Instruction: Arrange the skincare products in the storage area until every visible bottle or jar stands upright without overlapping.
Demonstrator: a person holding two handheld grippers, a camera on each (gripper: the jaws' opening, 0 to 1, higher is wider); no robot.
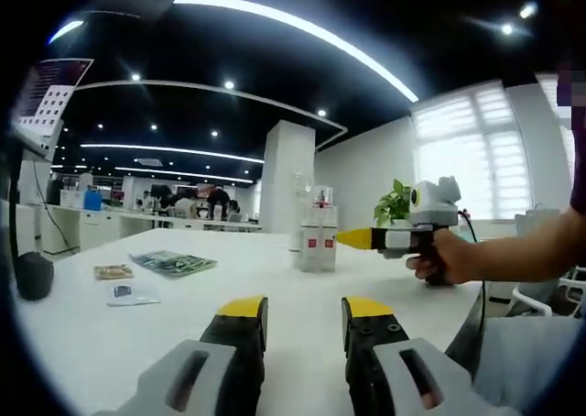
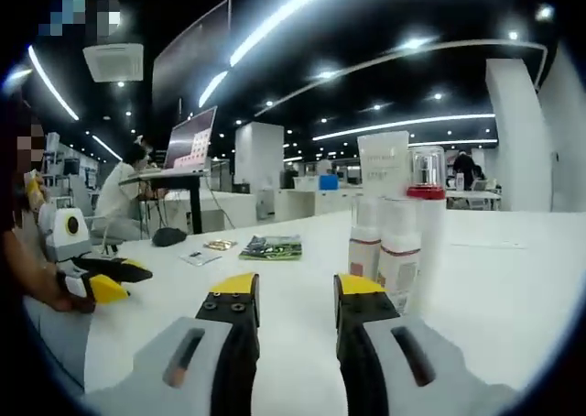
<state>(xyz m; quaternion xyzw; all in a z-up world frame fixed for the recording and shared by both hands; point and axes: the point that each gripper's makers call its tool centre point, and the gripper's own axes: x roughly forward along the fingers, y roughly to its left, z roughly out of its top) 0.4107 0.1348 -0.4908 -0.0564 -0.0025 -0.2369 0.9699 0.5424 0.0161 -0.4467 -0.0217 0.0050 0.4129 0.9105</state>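
Note:
A cluster of skincare bottles (image 1: 316, 237) stands upright on the white table (image 1: 275, 343); they are pale with red labels. In the right gripper view the same bottles (image 2: 396, 246) stand close together just right of my jaws, with a white box (image 2: 384, 164) and a clear-capped bottle (image 2: 425, 173) behind them. My left gripper (image 1: 304, 311) is open above the table, short of the bottles and holding nothing. My right gripper (image 2: 296, 288) is open too, its jaws empty. The right gripper (image 1: 354, 239) points its yellow tip at the cluster's right side. The left gripper (image 2: 121, 280) hangs at the table's left edge.
A green packet (image 1: 174, 262), a small sachet (image 1: 113, 271) and a card (image 1: 131, 294) lie left of the bottles, with a dark object (image 1: 35, 276) near the table's edge. A potted plant (image 1: 394, 205) stands behind. A person sits at a desk (image 2: 119, 191) farther off.

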